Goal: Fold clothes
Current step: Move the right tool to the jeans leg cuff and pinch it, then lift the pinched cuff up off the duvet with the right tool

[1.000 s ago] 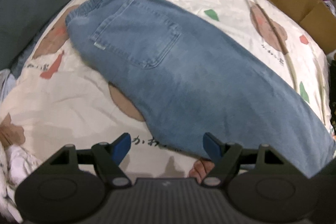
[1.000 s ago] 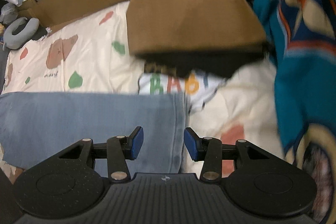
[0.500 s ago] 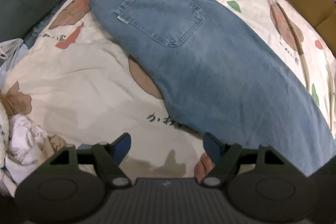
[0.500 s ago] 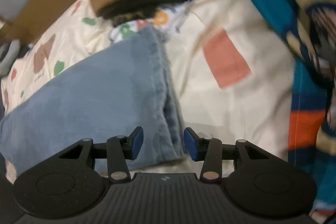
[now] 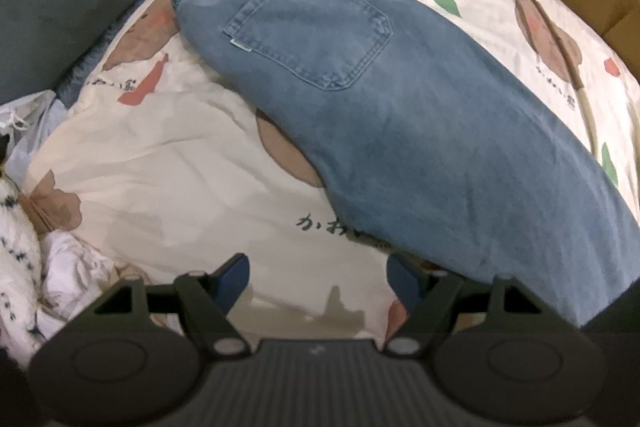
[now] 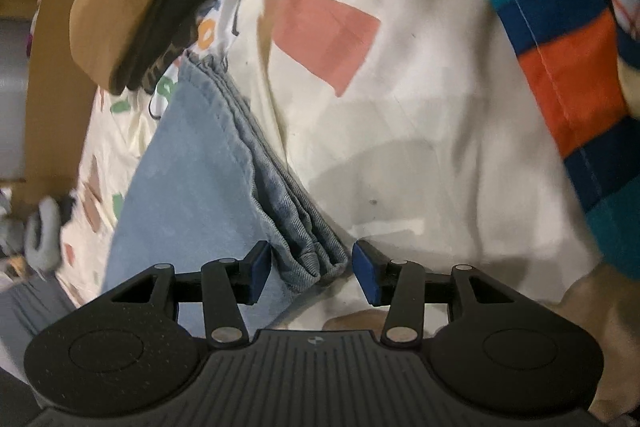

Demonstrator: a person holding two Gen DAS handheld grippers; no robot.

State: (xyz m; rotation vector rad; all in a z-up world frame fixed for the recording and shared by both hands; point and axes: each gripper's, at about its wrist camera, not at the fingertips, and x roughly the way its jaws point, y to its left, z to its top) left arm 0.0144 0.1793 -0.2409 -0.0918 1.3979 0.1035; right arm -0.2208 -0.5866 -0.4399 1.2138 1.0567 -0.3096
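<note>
Left gripper [image 5: 318, 277] points straight down, jaws wide apart, nothing between the blue pads; the pad at 3 o'clock sits just beside the jeans [image 5: 400, 115] edge, contact not clear. Right gripper [image 6: 312, 269] is tilted down approx. halfway, jaws opening, with the folded hem corner of the jeans between the pads, not pressed.

We count one pair of jeans [image 5: 400, 115], one printed sheet [image 5: 180, 163], and two grippers: left gripper [image 5: 318, 277], right gripper [image 6: 310, 273].
</note>
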